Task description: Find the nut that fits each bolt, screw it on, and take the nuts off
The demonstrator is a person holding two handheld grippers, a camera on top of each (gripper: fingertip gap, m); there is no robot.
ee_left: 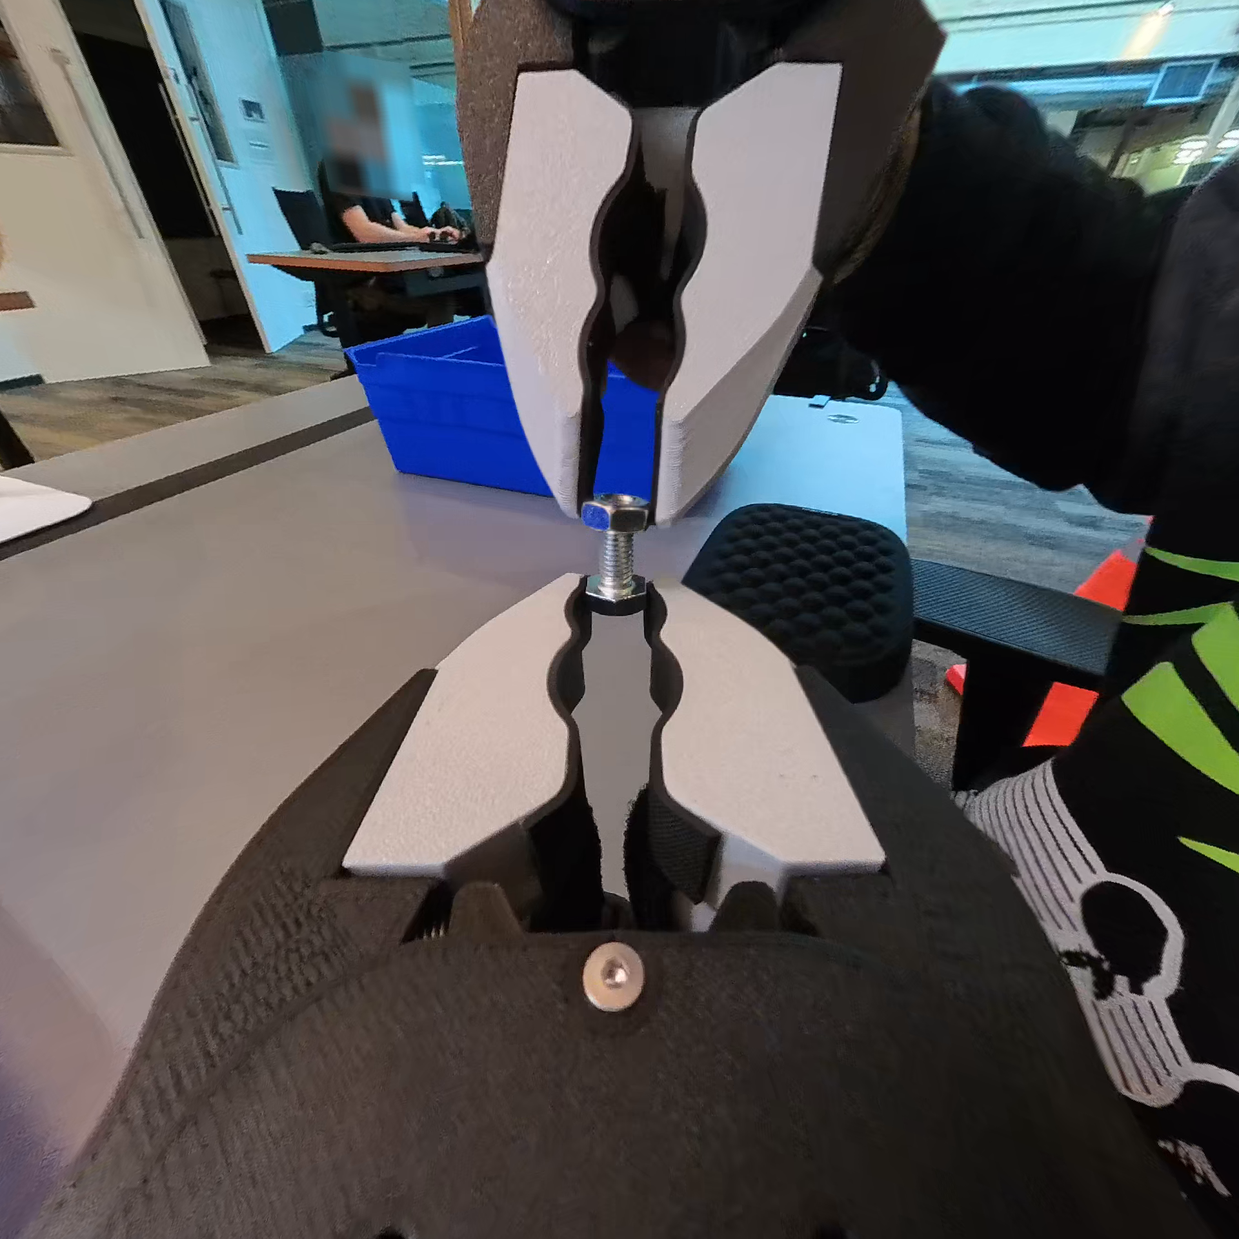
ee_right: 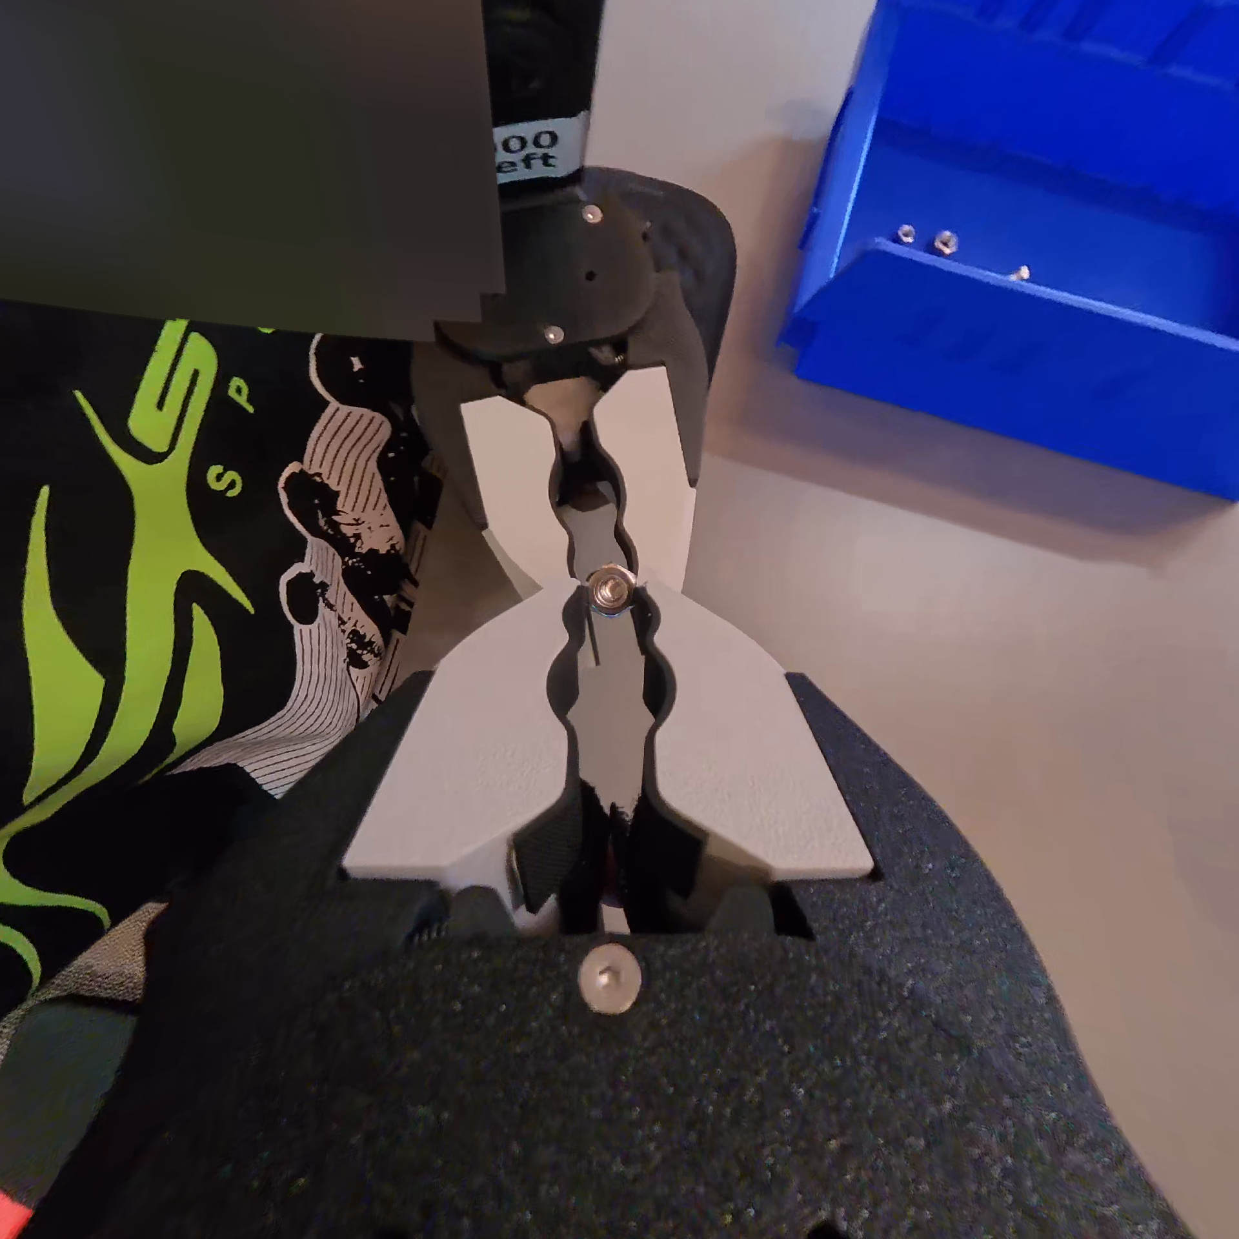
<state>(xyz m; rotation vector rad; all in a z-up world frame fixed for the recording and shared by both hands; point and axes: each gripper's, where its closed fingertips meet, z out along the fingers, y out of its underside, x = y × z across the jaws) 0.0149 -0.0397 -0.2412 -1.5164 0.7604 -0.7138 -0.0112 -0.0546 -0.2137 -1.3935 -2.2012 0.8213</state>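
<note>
A silver bolt (ee_left: 613,553) is held in the air between my two grippers, over the grey table (ee_left: 268,603). My left gripper (ee_left: 615,597) is shut on the hex head end of the bolt, its grey fingers pointing away from the camera. My right gripper (ee_left: 617,509) comes down from above and is shut on a silver hex nut (ee_left: 615,515) at the bolt's threaded tip. In the right wrist view the right gripper (ee_right: 607,603) clamps the nut (ee_right: 607,591), with the bolt's end showing in its hole. The left gripper (ee_right: 603,573) meets it from the far side.
A blue bin (ee_left: 456,416) stands on the table behind the grippers. In the right wrist view the bin (ee_right: 1006,375) holds loose nuts (ee_right: 945,241). A black textured chair armrest (ee_left: 804,583) is at the table's right edge. A person's black and green shirt (ee_right: 134,536) is close by. Only a small space, under 4 cm, lies between the two pairs of fingers.
</note>
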